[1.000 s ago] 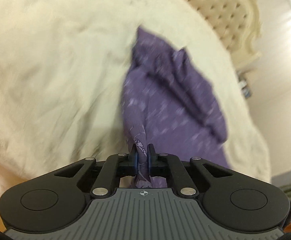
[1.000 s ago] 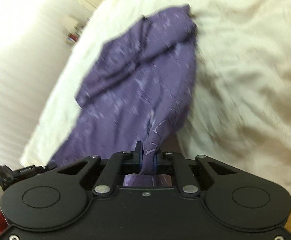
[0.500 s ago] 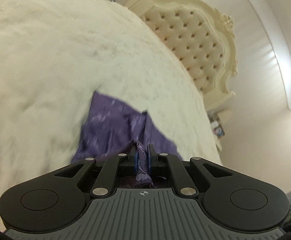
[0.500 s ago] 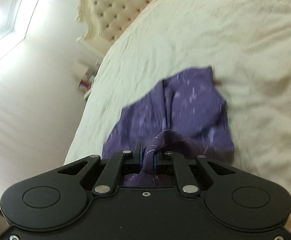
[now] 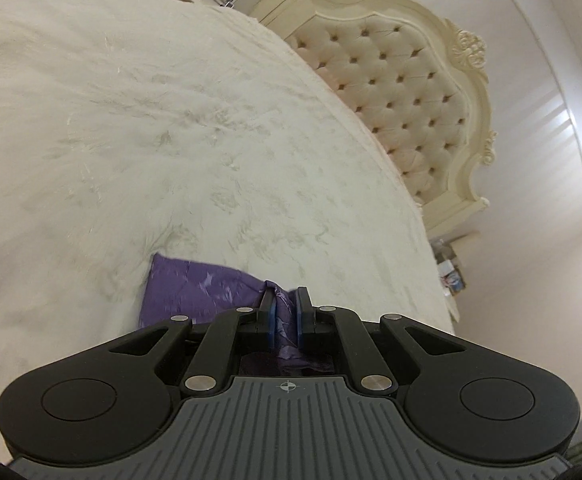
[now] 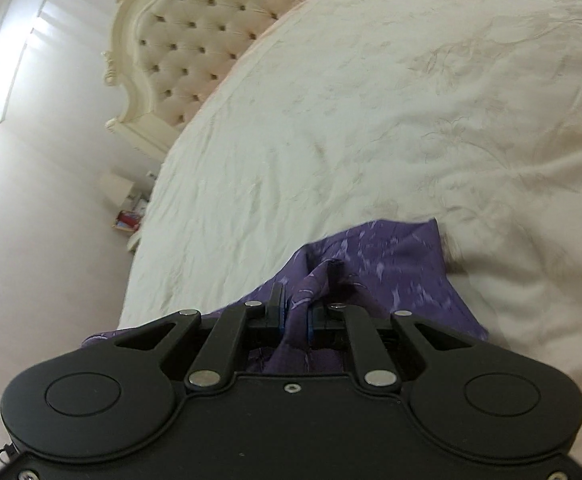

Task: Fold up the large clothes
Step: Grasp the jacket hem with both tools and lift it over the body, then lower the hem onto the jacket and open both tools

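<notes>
Cream bedspread (image 5: 171,128) with a faint leaf pattern covers a wide bed and fills most of both wrist views. A tufted cream headboard (image 5: 403,92) with carved trim stands at the far end, and a low bedside shelf (image 6: 129,208) holding small red and blue items sits by the wall. Nothing stands between the grippers and the cloth. The purple patterned garment (image 6: 375,264) lies low on the bedspread, just ahead of both tools. The left gripper (image 5: 285,312) is pinching a fold of it between its blue pads, and the right gripper (image 6: 295,310) is pinching another bunched fold. A second ago the garment hung long and stretched in the air; now only a short stretch shows. Most of the garment is hidden beneath the black gripper bodies, and its far right edge is blurred.
</notes>
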### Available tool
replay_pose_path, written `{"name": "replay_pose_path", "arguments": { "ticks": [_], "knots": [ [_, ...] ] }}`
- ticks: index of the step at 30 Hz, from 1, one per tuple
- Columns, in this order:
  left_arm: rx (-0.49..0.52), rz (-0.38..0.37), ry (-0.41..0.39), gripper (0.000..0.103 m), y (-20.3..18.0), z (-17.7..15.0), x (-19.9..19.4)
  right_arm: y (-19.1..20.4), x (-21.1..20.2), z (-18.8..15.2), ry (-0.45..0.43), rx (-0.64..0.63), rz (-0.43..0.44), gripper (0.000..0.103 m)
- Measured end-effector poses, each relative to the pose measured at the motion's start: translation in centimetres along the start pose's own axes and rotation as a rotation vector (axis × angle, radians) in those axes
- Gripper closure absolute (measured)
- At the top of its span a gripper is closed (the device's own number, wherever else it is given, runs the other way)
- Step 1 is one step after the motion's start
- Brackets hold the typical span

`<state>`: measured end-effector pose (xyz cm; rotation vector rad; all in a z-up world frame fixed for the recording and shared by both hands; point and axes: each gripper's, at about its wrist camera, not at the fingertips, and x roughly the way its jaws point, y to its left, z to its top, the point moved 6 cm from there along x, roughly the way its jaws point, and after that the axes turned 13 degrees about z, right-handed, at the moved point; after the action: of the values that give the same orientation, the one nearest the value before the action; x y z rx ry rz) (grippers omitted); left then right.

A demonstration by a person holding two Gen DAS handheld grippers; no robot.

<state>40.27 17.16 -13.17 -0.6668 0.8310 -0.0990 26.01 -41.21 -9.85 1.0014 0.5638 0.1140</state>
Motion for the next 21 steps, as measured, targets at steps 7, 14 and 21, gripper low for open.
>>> {"name": "replay_pose_path", "arguments": {
  "ticks": [7,14,21],
  "knots": [
    [-0.017,0.060,-0.004,0.095,0.8,2.7,5.1,-3.3,5.5,2.0,0.027,0.065,-0.145,0.085],
    [0.062,0.134,-0.009,0.095,1.4,5.5,7.2,-5.3,9.9,1.7,0.096,0.078,-0.239,0.082],
    [0.284,0.145,0.086,0.075,-1.2,2.5,7.5,-5.9,10.8,2.1,0.069,0.140,-0.227,0.054]
  ]
}}
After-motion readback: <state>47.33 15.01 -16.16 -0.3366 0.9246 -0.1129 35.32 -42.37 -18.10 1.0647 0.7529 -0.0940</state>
